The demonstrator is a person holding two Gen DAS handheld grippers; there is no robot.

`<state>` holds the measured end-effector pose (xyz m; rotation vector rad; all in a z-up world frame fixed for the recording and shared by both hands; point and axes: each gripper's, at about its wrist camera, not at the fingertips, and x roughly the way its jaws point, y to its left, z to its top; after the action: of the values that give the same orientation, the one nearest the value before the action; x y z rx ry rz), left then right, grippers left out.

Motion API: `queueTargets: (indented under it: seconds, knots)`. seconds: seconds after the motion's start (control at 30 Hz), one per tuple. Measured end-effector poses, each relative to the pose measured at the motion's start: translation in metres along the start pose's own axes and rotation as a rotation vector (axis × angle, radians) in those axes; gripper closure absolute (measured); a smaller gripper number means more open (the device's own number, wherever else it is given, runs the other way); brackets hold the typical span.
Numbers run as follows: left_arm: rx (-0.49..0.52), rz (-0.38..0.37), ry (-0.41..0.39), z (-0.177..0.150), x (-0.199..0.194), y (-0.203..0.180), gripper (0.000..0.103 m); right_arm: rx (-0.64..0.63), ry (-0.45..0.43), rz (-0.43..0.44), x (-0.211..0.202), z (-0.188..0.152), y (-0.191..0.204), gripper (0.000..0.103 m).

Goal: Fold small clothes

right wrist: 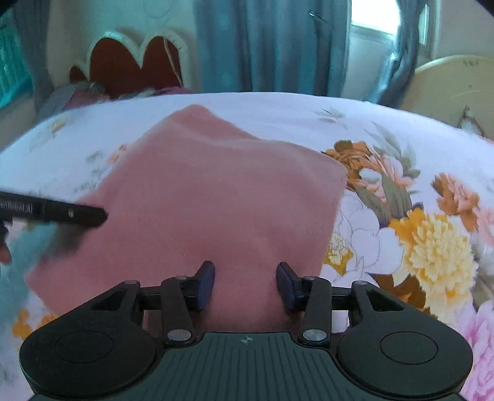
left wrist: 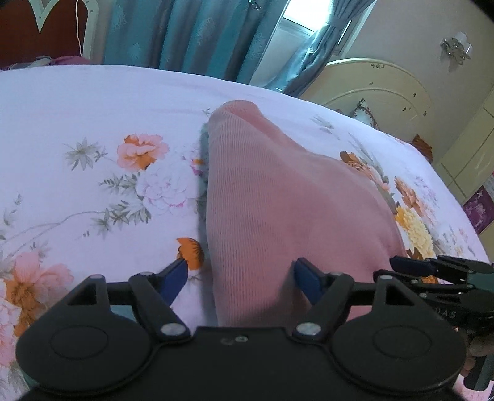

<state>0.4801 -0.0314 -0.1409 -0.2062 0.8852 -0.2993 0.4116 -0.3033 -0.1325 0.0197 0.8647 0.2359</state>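
Pink knit garment [left wrist: 278,197] is seen stretching lengthwise ahead between both parted, empty tongs: left tongs [left wrist: 244,277], right tongs [right wrist: 245,285].

Teal curtains [left wrist: 191,31], bright window [left wrist: 304,17], cream headboard [left wrist: 386,89], floral bedsheet [left wrist: 92,123].

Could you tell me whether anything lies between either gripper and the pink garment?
Nothing visible does. The pink garment lies on the floral bedsheet, directly between the open fingers of the left gripper and right gripper.
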Motion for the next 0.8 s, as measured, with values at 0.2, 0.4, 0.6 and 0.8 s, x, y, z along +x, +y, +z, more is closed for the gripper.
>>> queueTargets:
  seconds: [0.2,0.4,0.6,0.8]
  knots:
    - [0.002,0.020,0.002,0.001,-0.003,0.000,0.021,0.140,-0.024,0.019,-0.014,0.007,-0.012,0.059]
    - [-0.009,0.006,-0.024,0.007,-0.010,0.002,0.021,0.527,-0.028,0.128,-0.017,0.002,-0.087,0.034]
    - [-0.104,-0.116,0.024,0.019,0.004,0.023,0.033,0.768,0.072,0.371,0.016,-0.011,-0.145,0.035]
    - [-0.144,-0.202,0.095,0.025,0.026,0.025,0.041,0.748,0.139,0.454,0.027,0.000,-0.159,0.035]
